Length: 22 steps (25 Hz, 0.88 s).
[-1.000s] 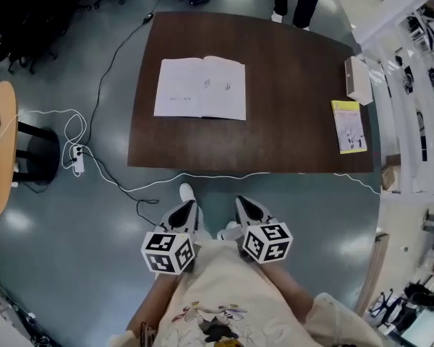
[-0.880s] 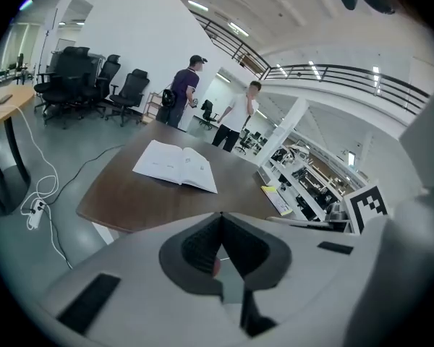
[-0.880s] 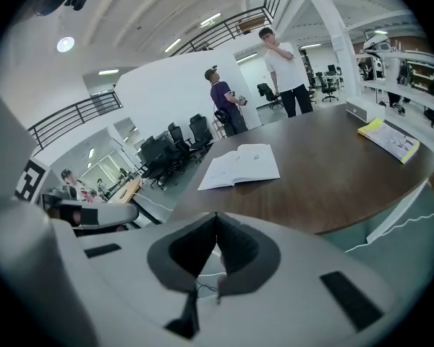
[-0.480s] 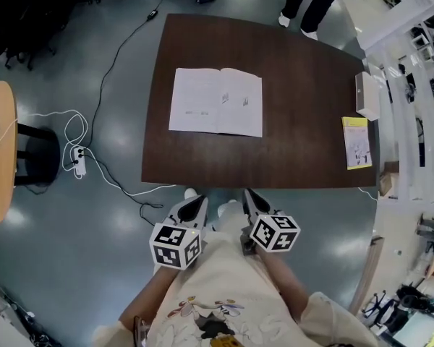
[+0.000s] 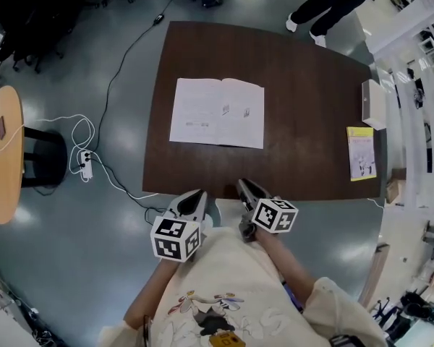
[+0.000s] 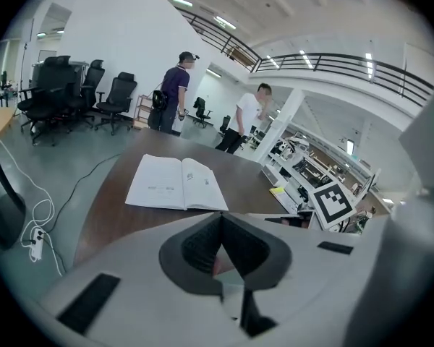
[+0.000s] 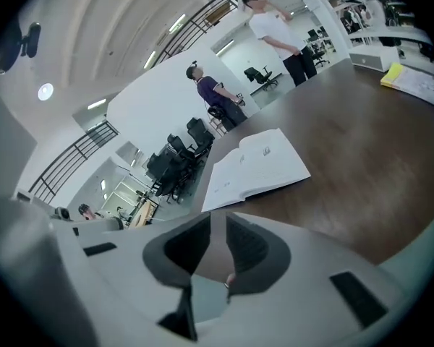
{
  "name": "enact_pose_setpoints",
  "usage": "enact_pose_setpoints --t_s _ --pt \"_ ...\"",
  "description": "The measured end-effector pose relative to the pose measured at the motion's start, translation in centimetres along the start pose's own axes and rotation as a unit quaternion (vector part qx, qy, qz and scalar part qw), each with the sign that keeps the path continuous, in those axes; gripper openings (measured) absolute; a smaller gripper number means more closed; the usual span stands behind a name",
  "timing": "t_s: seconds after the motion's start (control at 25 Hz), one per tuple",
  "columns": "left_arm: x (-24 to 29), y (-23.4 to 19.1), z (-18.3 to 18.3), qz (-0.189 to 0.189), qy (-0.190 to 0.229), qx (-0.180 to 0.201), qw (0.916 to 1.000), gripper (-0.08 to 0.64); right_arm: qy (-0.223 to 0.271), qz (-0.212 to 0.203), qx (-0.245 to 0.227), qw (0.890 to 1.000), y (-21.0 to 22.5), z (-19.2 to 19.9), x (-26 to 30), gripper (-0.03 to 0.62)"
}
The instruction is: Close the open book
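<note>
**Clerk:** One open book [image 5: 217, 113], the task's item. Location?

**Keeper:** Flat on the brown bench [image 5: 311, 85], pages up, spine running away from the person. It lies ahead of both grippers and well apart from them.

**Clerk:** Two grippers. Condition?

**Keeper:** Left gripper [image 5: 194, 202]: fingers [image 6: 199, 243] clenched, empty. Right gripper [image 5: 244, 188]: fingers opening, narrow gap, nothing between. The right looks slightly nearer, facing the right-hand page.

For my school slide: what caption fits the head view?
Open book lies flat on a brown table, yellow booklet near the right edge.
</note>
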<state>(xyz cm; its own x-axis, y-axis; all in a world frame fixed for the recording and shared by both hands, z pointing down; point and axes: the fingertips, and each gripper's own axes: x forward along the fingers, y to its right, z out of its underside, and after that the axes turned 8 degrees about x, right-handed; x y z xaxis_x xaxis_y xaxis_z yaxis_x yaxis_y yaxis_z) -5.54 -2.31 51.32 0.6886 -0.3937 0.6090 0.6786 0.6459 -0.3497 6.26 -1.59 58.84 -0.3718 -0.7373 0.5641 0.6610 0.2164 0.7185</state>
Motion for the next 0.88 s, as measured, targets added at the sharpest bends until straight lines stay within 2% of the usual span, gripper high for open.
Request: enact_pose_setpoints --t_s 0.08,0.48,0.88 --pt "0.6 -0.2 -0.8 -0.006 0.003 0.001 1.0 0.006 -0.006 -0.012 0.018 1.0 0.6 -0.5 1.0 0.097" --pt "2.8 -1.4 -2.4 -0.035 -0.014 0.004 0.9993 0.006 -0.028 -0.032 0.124 0.991 3.7 -2.0 7.2 0.153" --pt "3.9 -3.8 -3.6 -0.09 -0.017 0.034 0.9952 0.006 -0.018 -0.031 0.246 0.968 7.7 -3.3 11.2 0.197"
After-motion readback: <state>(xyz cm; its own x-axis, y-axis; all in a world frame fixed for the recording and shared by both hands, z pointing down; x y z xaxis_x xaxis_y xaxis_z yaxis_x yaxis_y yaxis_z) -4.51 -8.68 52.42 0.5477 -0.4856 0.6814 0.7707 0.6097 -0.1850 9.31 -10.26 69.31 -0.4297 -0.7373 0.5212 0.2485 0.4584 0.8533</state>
